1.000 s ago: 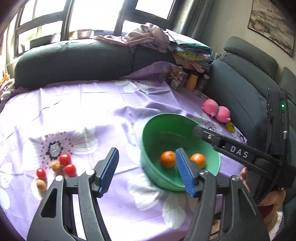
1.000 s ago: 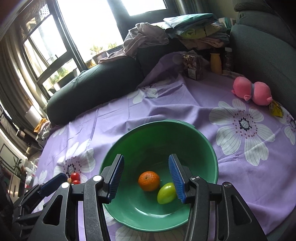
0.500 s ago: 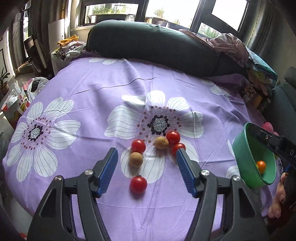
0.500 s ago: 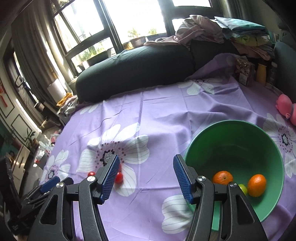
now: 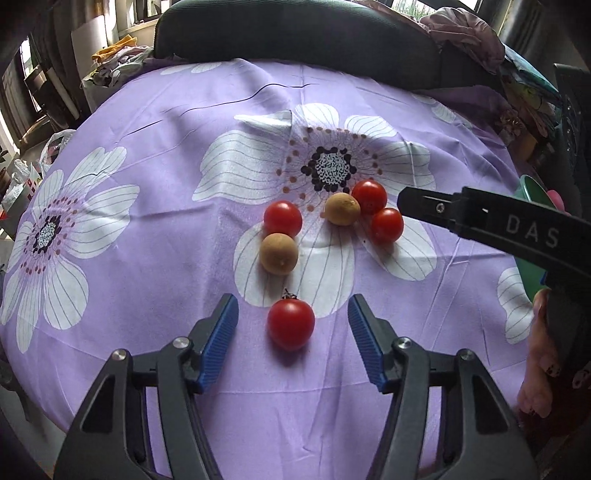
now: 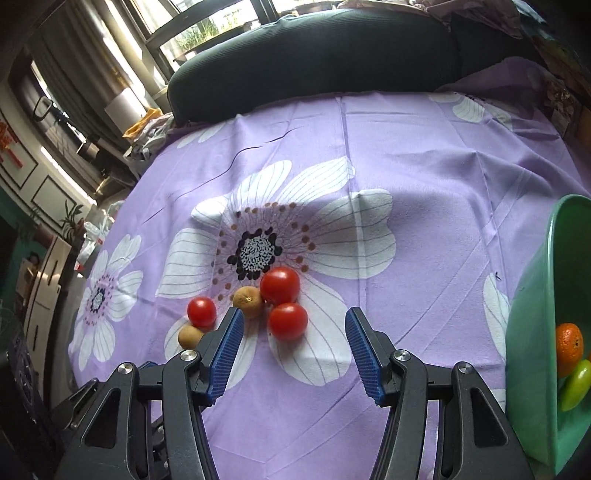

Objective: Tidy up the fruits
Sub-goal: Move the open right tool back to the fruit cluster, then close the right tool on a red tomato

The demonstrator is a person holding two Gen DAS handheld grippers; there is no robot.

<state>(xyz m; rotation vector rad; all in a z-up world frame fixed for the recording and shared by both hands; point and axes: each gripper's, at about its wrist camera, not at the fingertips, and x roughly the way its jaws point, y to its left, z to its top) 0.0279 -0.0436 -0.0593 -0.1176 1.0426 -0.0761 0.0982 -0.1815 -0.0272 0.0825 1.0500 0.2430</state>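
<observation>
Several cherry tomatoes and two brown round fruits lie on the purple flowered cloth [image 5: 155, 110]. My left gripper [image 5: 292, 306] is low over the nearest tomato [image 5: 291, 324]. That tomato sits between the closing jaws, and the blue pads do not touch it. Behind it lie a brown fruit [image 5: 278, 253] and a tomato [image 5: 283, 218]. My right gripper [image 6: 294, 317] also has its jaws closing around a tomato [image 6: 287, 320], with gaps on both sides. Next to that tomato lie another tomato [image 6: 279, 284] and a brown fruit [image 6: 248, 301]. The green bowl [image 6: 532, 332] holds an orange [image 6: 569, 347] and a green fruit [image 6: 576, 384].
A dark sofa cushion [image 5: 295, 33] borders the far side of the cloth. One black finger [image 5: 443, 210] of the right gripper reaches in from the right of the left wrist view, with a person's hand [image 5: 543, 369] below it. Clutter and bags [image 6: 96, 229] lie off the left edge.
Both grippers have swung left from the green bowl to the fruit cluster and come down closer. Each now has a tomato between its fingers.
</observation>
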